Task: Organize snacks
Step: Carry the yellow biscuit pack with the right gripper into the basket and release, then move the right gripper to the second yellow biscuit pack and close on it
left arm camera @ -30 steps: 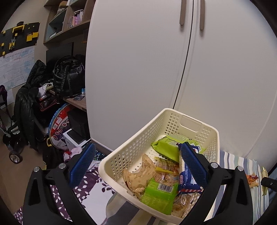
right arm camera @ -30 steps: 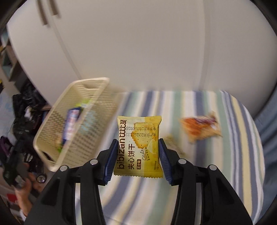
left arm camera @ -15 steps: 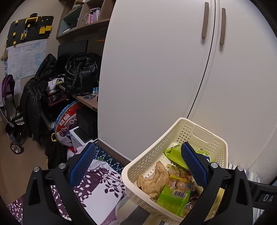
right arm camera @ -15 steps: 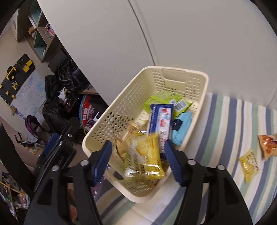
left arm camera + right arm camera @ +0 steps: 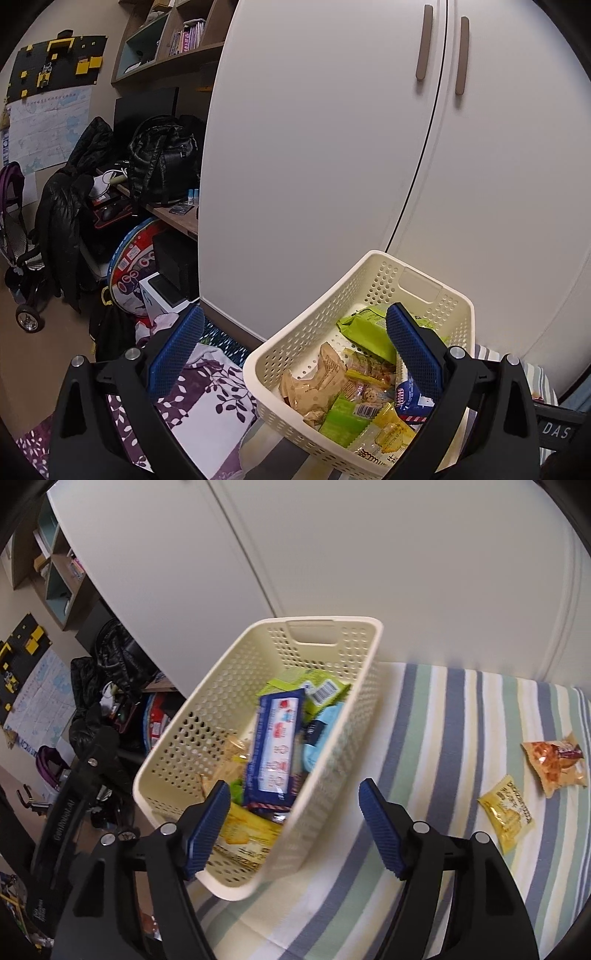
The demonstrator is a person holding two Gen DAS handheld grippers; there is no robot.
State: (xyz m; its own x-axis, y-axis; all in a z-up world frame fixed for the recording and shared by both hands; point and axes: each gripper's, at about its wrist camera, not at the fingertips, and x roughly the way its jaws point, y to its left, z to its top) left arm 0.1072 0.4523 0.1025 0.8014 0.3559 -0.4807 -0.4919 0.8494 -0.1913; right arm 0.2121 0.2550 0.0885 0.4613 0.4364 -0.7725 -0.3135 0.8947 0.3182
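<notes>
Yellow biscuit packet (image 5: 245, 836): now lies in the near end of the basket, beside the blue packet (image 5: 276, 755); a second ago it was pinched in the right gripper over the bedspread.
Right gripper (image 5: 294, 826): fingers spread wide and empty, above the basket's near corner.
Basket (image 5: 334, 626): cream, perforated, on the striped bedspread (image 5: 461, 716), holding several packets.
Left gripper (image 5: 293, 356): fingers spread, holding nothing, at the basket's other side.
Left to do: a small yellow packet (image 5: 508, 812) and an orange packet (image 5: 554, 762) remain on the bedspread, well apart from the basket; likely next.
</notes>
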